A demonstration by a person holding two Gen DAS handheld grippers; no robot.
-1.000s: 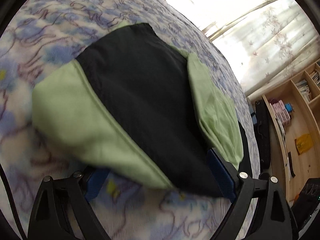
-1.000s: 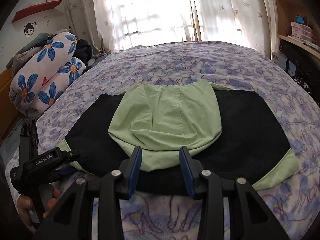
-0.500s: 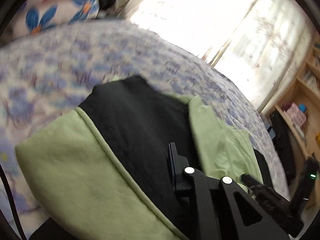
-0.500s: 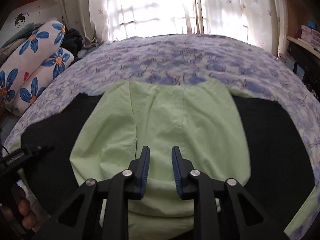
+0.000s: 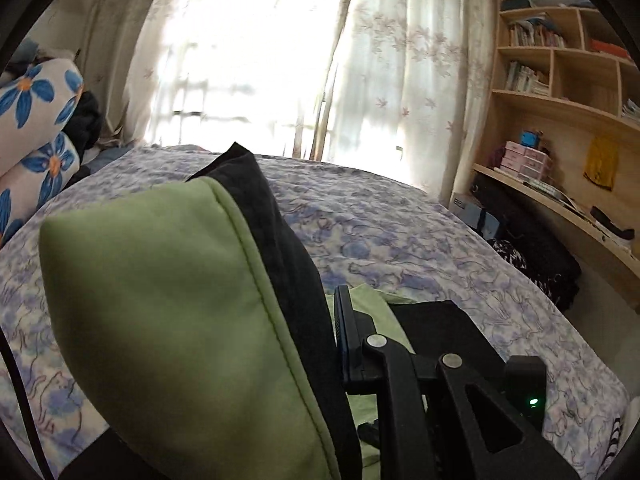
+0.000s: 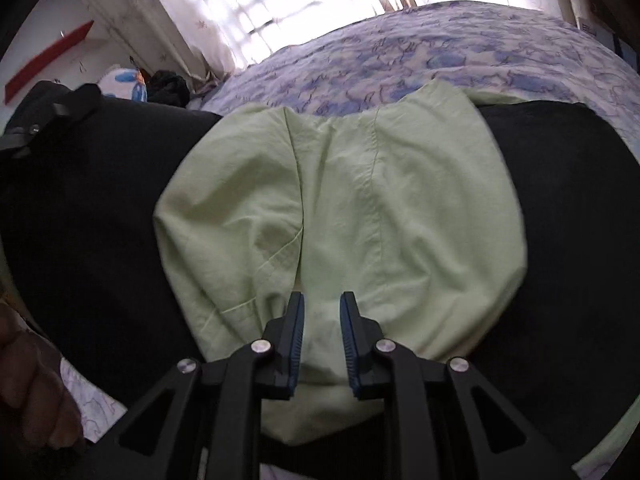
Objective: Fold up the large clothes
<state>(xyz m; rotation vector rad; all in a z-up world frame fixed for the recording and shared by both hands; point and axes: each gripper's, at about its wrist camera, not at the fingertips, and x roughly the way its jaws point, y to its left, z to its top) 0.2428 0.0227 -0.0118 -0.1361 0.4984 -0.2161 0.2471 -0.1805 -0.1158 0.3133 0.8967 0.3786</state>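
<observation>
Left gripper [image 5: 340, 344] was clamped on the garment's [image 6: 340, 200] black-and-green edge, lifted off the bed [image 5: 400, 232]. Right gripper [image 6: 322, 336] had pinched the green hood at the bed's near edge. Risk: thin bite, so fabric could slip mid-fold and bunch.

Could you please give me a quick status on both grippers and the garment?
Left gripper shut on garment edge, lifted off the bedspread. Right gripper pinching the green hood. Nothing in the way.
</observation>
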